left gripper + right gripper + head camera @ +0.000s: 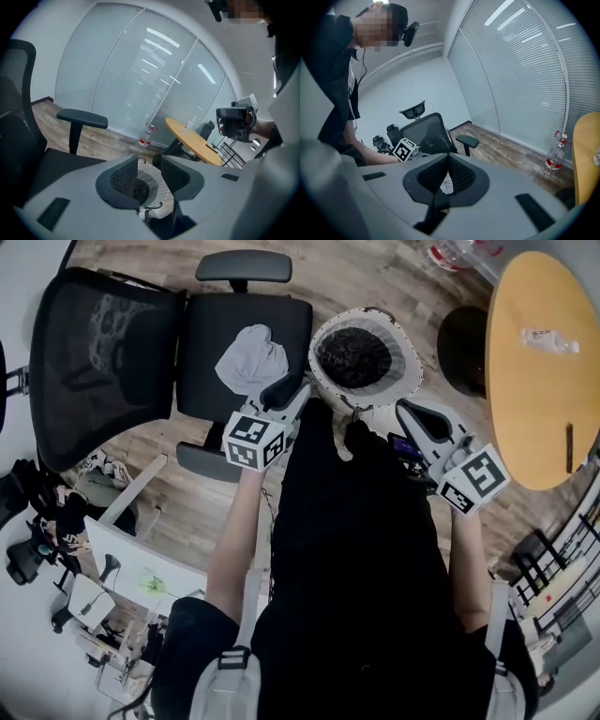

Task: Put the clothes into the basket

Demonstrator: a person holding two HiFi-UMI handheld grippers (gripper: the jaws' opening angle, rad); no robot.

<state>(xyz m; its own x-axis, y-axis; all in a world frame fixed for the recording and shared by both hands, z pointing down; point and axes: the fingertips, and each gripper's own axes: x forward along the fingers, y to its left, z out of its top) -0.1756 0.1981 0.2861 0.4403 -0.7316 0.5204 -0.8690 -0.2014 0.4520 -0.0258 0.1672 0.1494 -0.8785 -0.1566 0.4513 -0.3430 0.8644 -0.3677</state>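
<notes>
Left gripper (299, 389) was barely open and empty, right gripper (404, 410) closed on nothing, so opening wide to pinch the crumpled grey cloth (251, 359) left of the white woven basket (406, 360) seemed smart.

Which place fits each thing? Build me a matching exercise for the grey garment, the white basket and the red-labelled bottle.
Things:
1. grey garment
2. white basket
3. red-labelled bottle

Places:
a. on the floor by the glass wall
b. on the chair seat
c. on the floor between the chair and the round table

Pairs: 1-b, 2-c, 3-a
</notes>
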